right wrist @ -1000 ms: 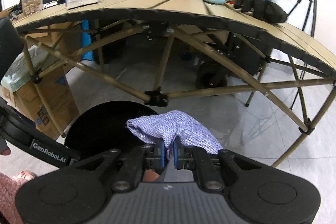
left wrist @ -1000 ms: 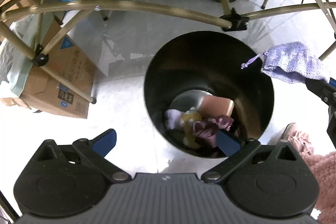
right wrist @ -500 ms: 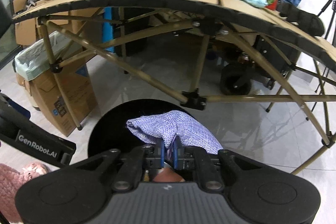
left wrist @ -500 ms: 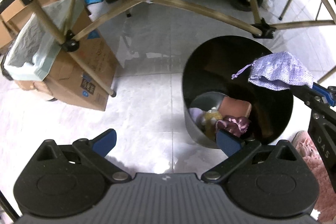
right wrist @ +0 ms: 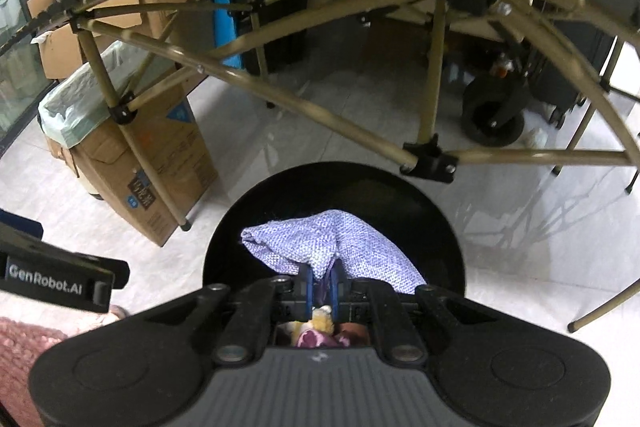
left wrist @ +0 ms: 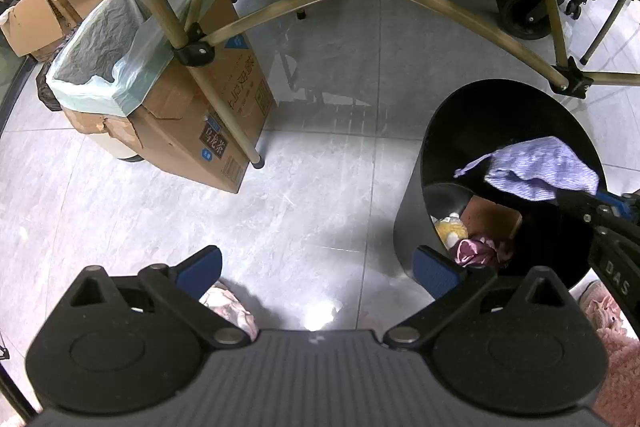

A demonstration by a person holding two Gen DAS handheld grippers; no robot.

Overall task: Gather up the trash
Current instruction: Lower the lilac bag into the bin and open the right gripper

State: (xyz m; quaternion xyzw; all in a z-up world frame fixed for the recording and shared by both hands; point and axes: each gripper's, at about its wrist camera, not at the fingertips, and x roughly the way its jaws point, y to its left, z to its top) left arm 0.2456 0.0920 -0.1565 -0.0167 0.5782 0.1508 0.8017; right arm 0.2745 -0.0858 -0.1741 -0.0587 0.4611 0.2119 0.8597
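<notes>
Right gripper (right wrist: 321, 283) is pinching a purple cloth pouch (right wrist: 332, 247) tight between its two blue pads, and it is holding the pouch right over the mouth of the black bin (right wrist: 448, 227). From the left wrist camera the pouch (left wrist: 540, 167) is hanging above the bin's (left wrist: 412, 211) open top, not yet inside. Down in the bin some trash is already lying: a yellow thing, a dark pink crumpled thing and a brown box-like piece. This looks like the drop-off step, with the pouch ready to go in. The next move probably calls for opening the right gripper so the pouch falls straight down, and the pouch should be well inside the rim so it is not catching on the edge. The right gripper is pointing steeply down toward the bin. Left gripper (left wrist: 316, 267) is wide open and holding nothing, pointing down at the grey tiled floor (left wrist: 280, 211) just beside the bin. A cardboard box (left wrist: 192, 131) with a pale green bag is standing farther off by a folding table leg (left wrist: 224, 123).
</notes>
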